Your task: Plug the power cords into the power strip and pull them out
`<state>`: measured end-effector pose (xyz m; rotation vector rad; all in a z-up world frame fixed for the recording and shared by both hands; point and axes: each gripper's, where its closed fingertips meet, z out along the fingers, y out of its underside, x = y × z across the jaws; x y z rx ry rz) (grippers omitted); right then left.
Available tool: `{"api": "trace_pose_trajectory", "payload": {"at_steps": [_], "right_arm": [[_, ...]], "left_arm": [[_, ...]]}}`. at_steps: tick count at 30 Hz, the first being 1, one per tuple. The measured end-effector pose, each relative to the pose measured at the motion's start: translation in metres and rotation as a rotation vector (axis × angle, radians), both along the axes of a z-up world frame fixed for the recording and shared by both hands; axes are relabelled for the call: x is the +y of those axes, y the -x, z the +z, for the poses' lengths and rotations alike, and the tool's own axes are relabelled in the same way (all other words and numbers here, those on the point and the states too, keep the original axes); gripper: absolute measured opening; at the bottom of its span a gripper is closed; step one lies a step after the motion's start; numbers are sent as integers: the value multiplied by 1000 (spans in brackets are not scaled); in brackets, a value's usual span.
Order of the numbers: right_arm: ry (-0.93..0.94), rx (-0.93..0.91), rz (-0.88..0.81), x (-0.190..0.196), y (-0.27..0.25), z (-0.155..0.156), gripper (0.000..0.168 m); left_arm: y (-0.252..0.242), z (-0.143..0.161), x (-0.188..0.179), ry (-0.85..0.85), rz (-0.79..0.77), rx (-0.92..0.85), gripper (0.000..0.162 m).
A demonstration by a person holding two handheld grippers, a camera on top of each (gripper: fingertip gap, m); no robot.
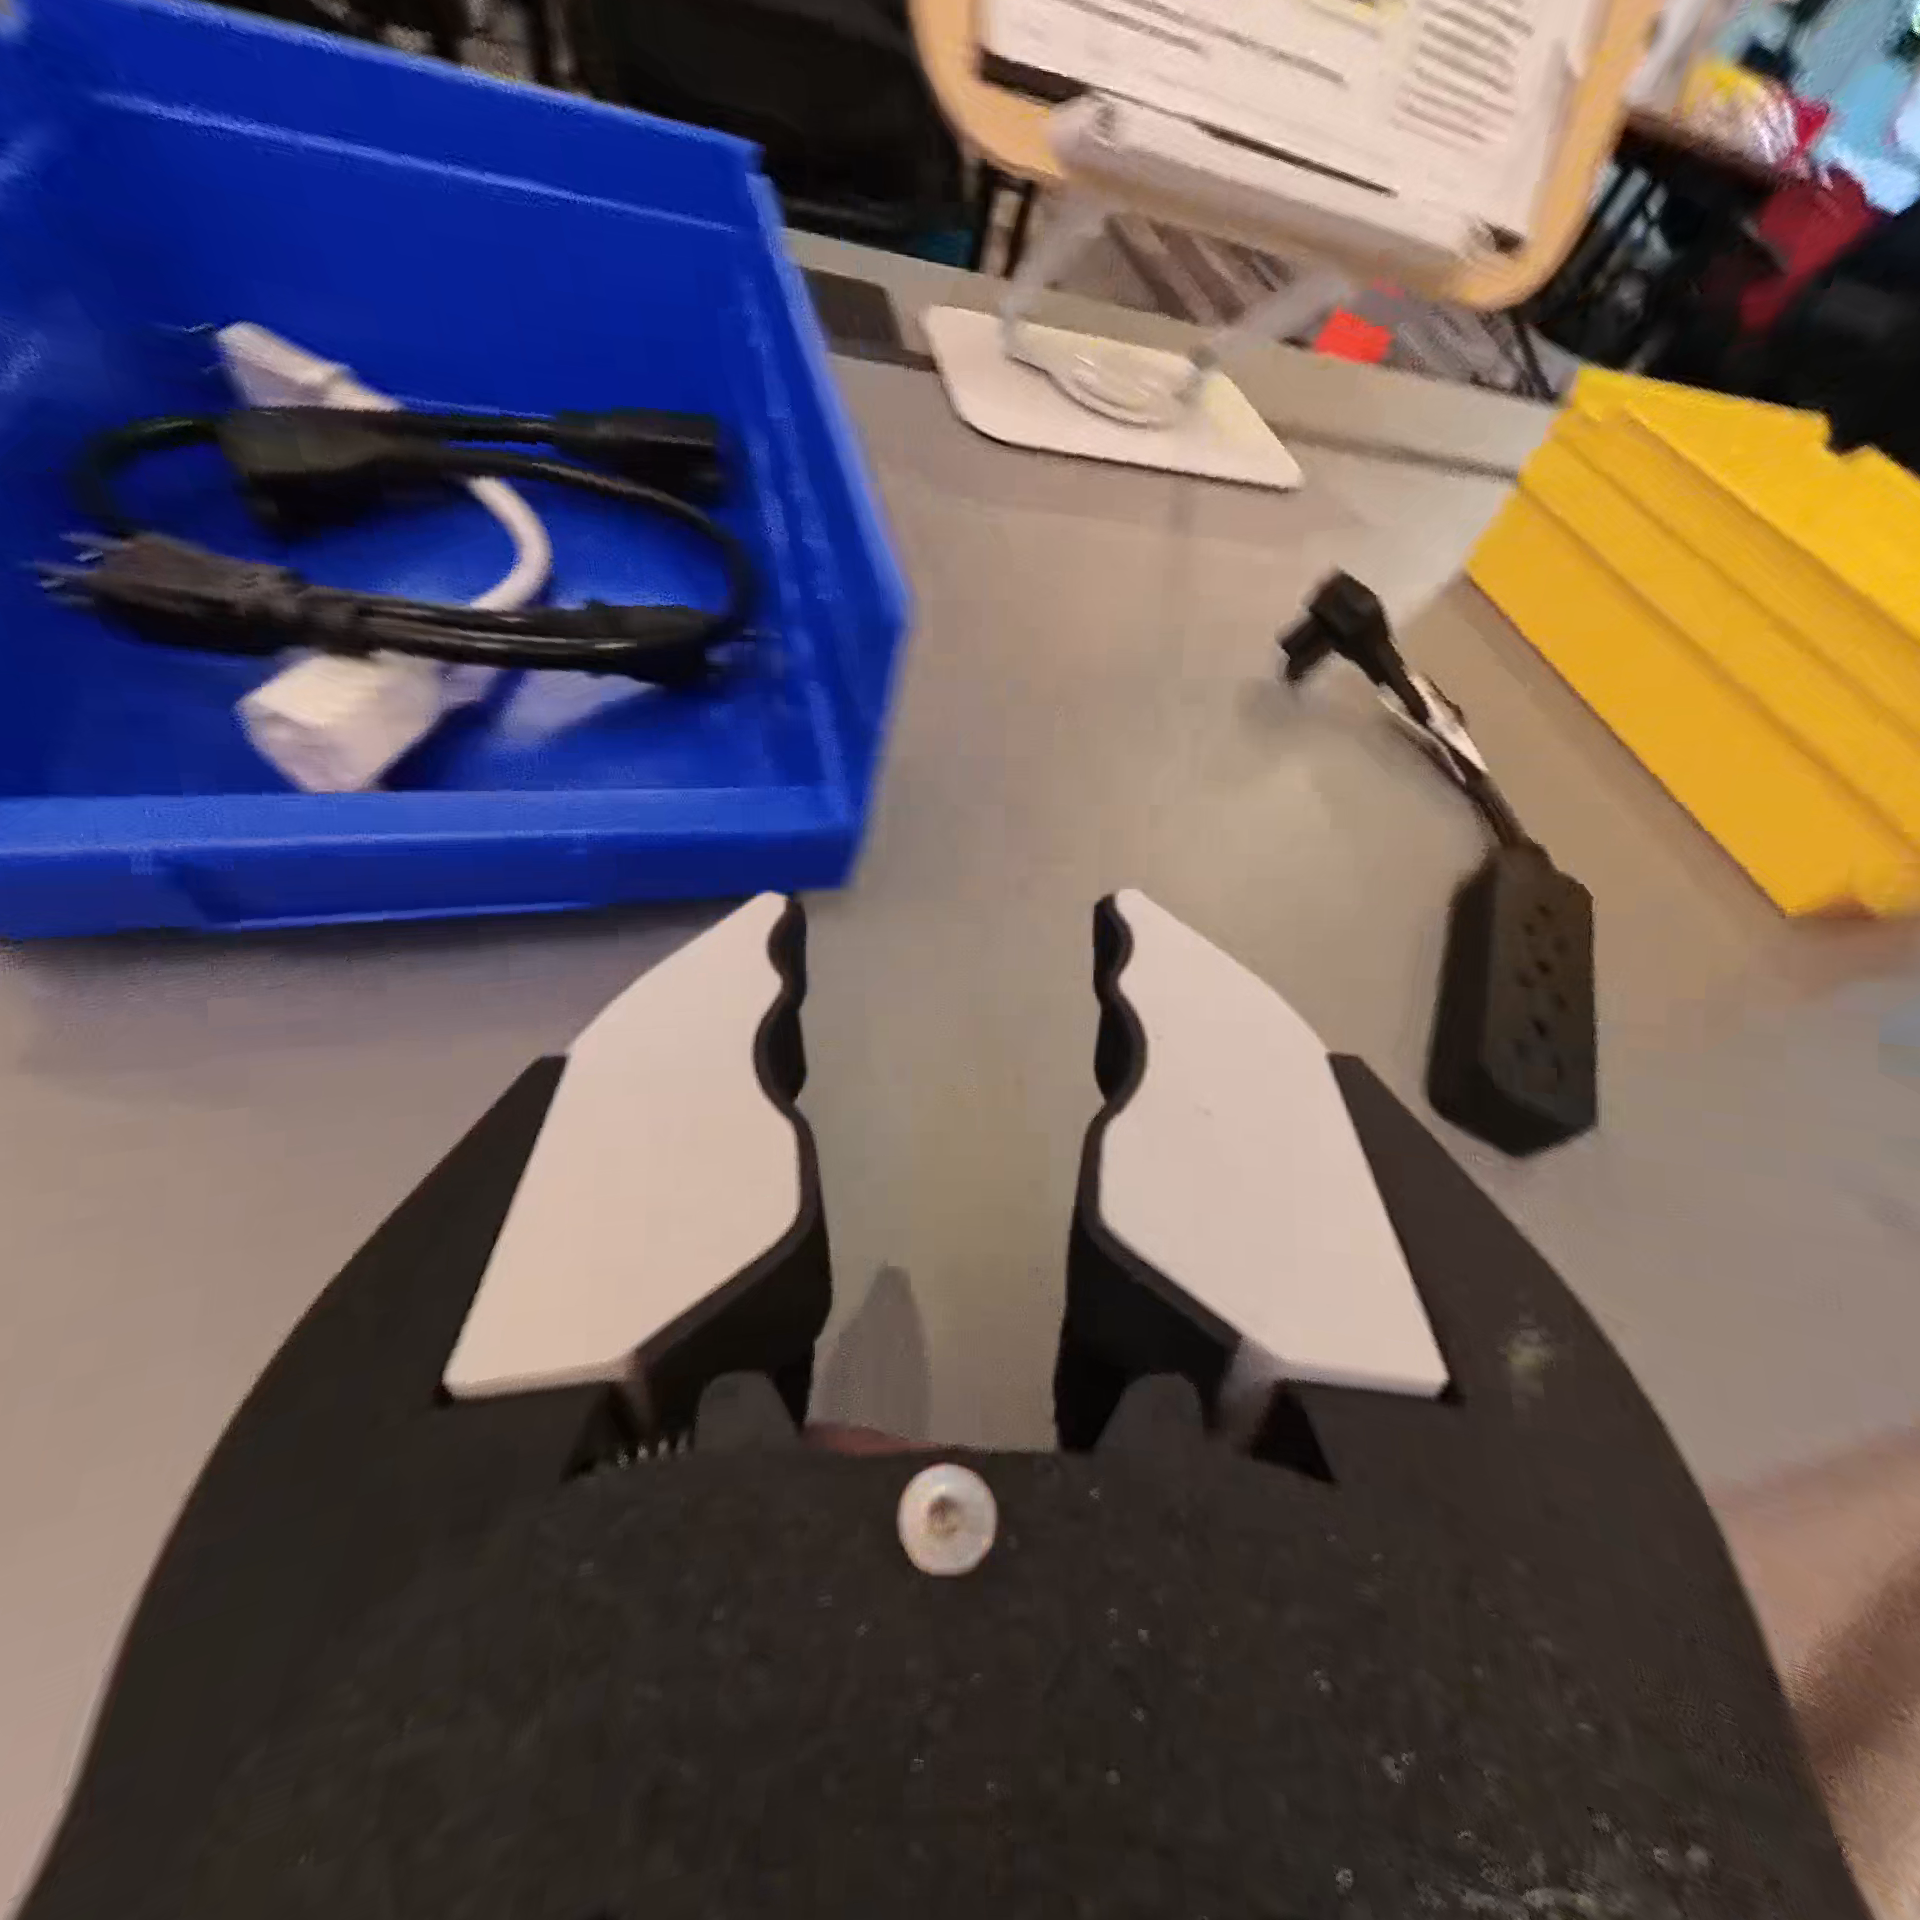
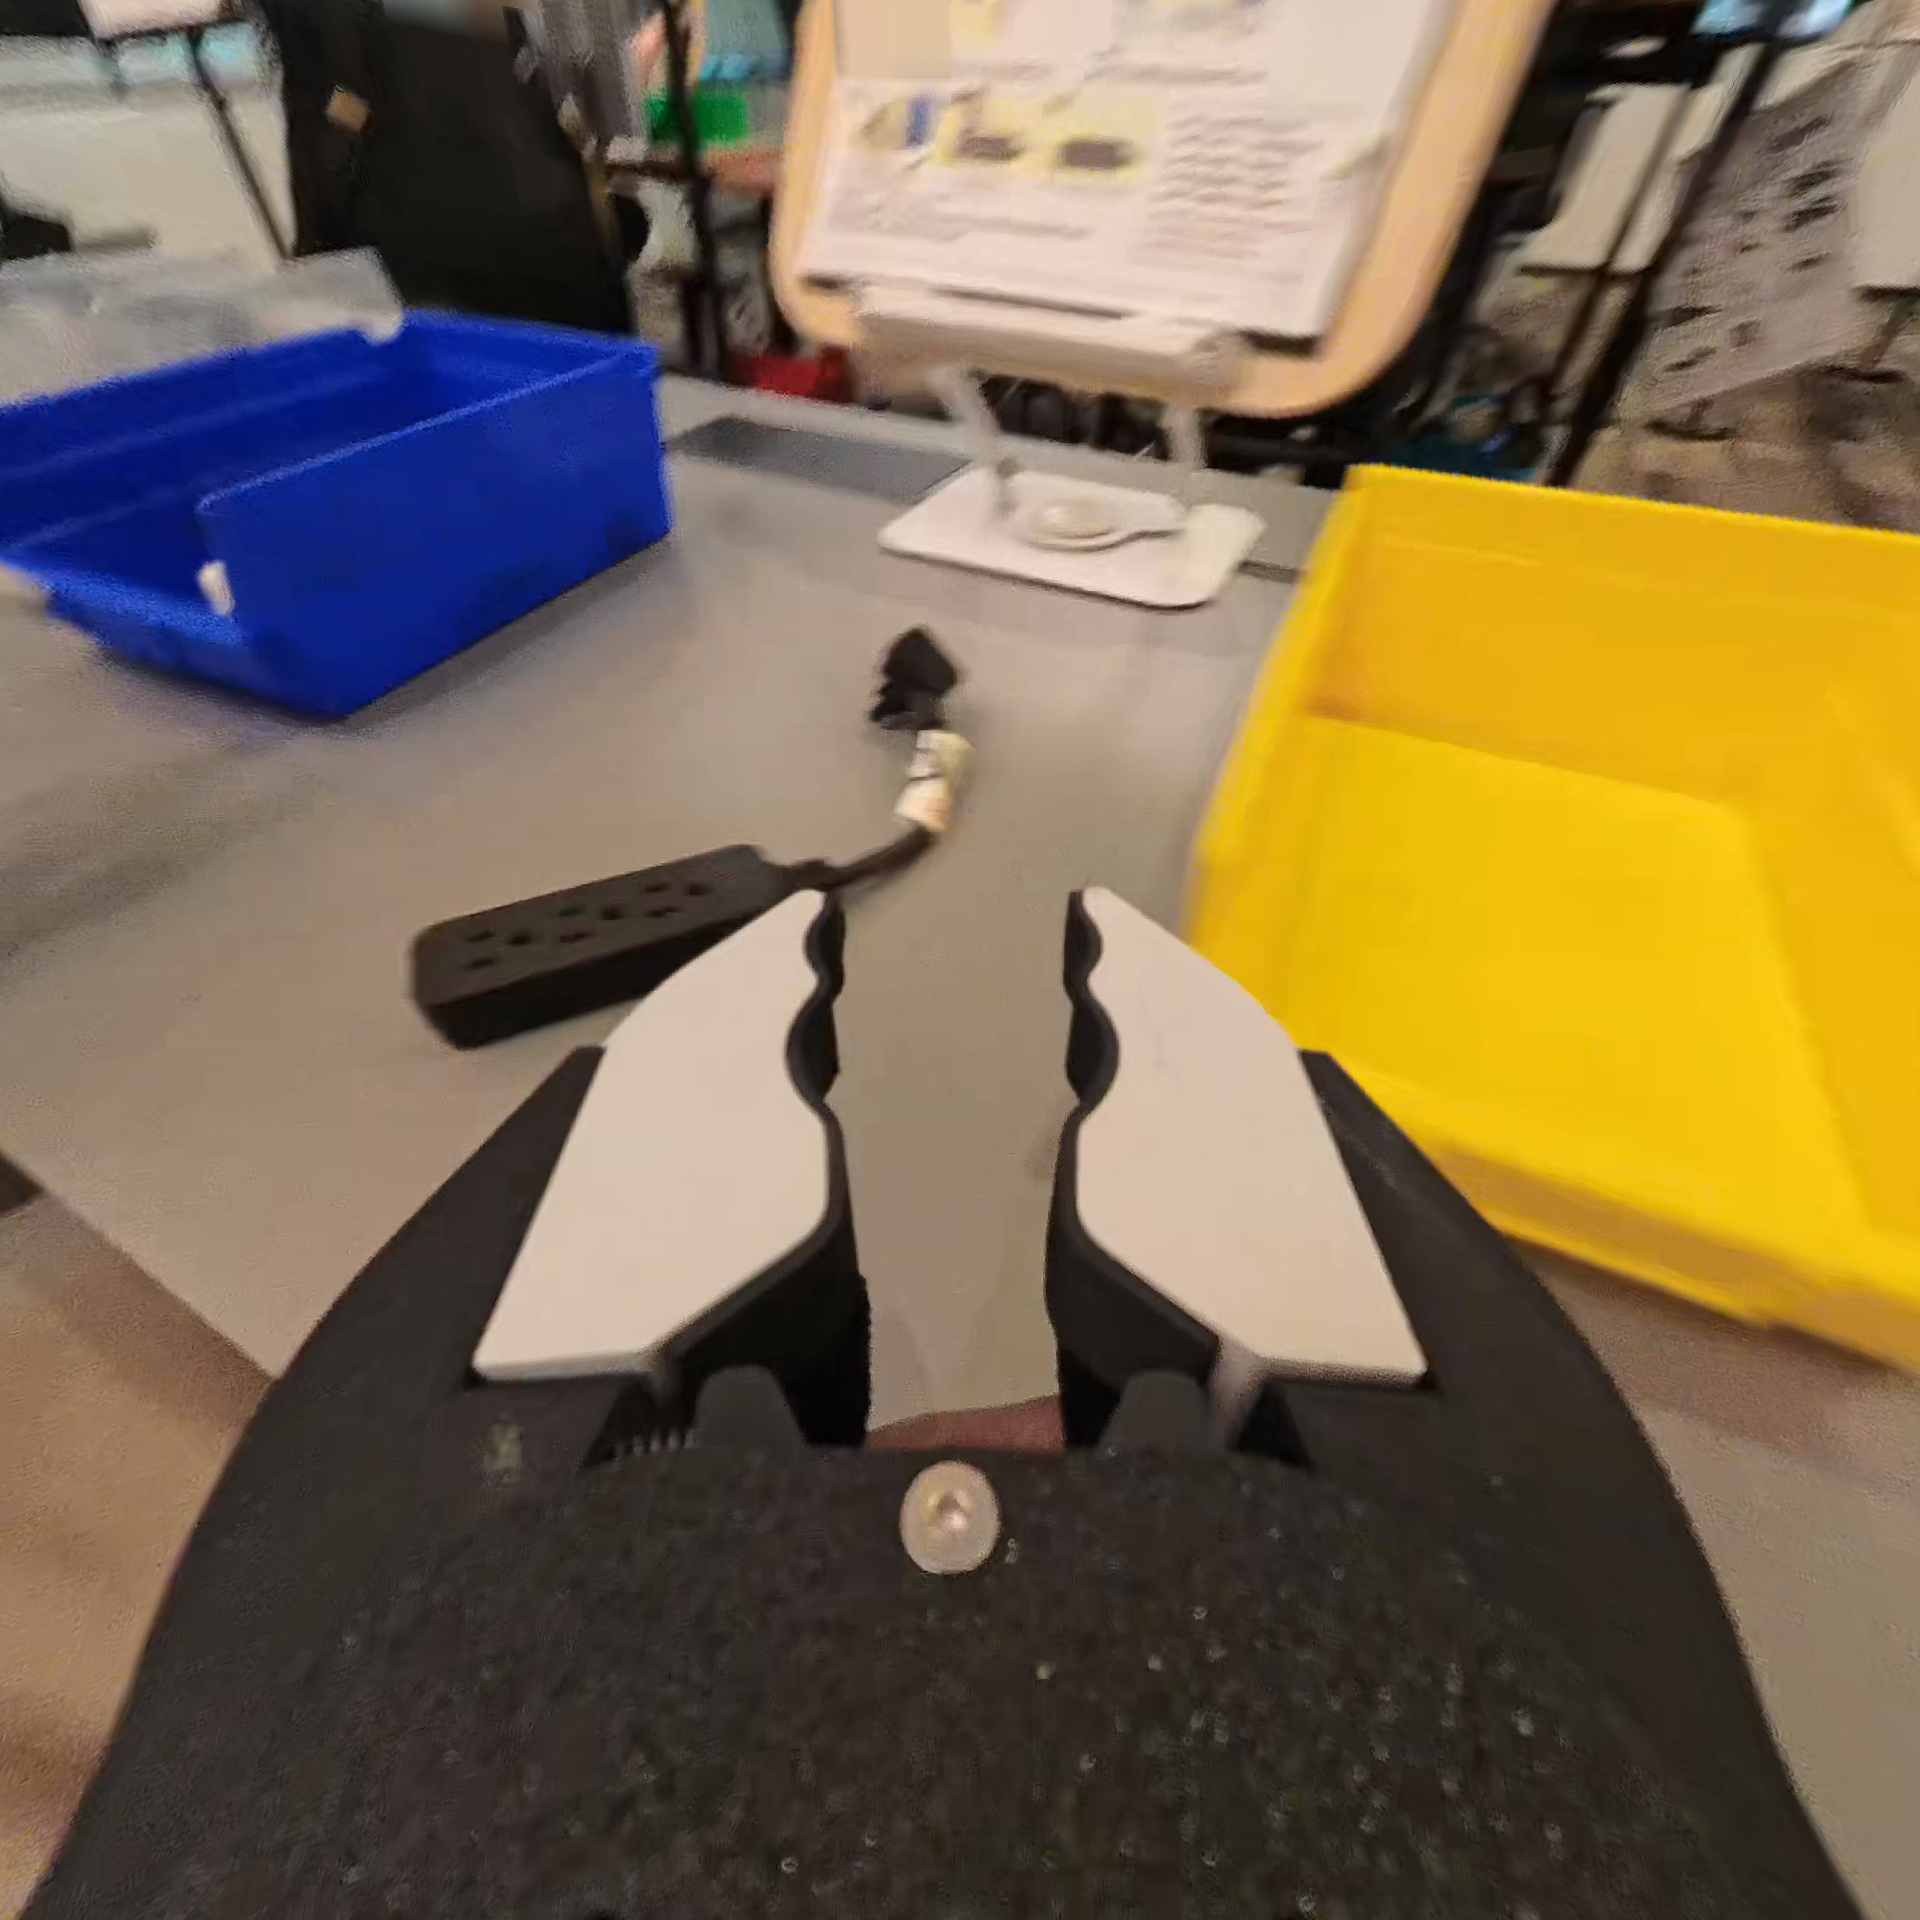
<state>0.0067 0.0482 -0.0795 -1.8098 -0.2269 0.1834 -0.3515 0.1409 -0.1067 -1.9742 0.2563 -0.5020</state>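
Observation:
A black power strip [image 1: 1512,1013] lies flat on the grey table, its short cable ending in a black plug [image 1: 1330,623]. It also shows in the right wrist view [image 2: 592,940], with its plug [image 2: 914,675] beyond. Black power cords [image 1: 416,540] and a white cord [image 1: 343,717] lie in a blue bin [image 1: 436,852]. My left gripper [image 1: 948,920] is open and empty above the table, between the bin and the strip. My right gripper [image 2: 951,920] is open and empty, just right of the strip's cable end.
A yellow bin [image 2: 1558,883] sits to the right of the strip; it also shows in the left wrist view [image 1: 1714,644]. The blue bin [image 2: 416,520] is at the far left. A stand holding papers [image 2: 1070,520] is at the table's back. About 35 cm separates my left fingertips from my right. The black plug [image 1: 1330,623] is about 25 cm from my right fingertips.

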Motion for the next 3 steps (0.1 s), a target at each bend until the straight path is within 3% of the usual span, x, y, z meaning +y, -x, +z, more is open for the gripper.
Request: {"api": "trace_pose_trajectory", "payload": {"at_steps": [3], "right_arm": [[-83, 107, -84, -12, -58, -1, 36]], "left_arm": [[-35, 3, -25, -42, -98, 57, 51]]}}
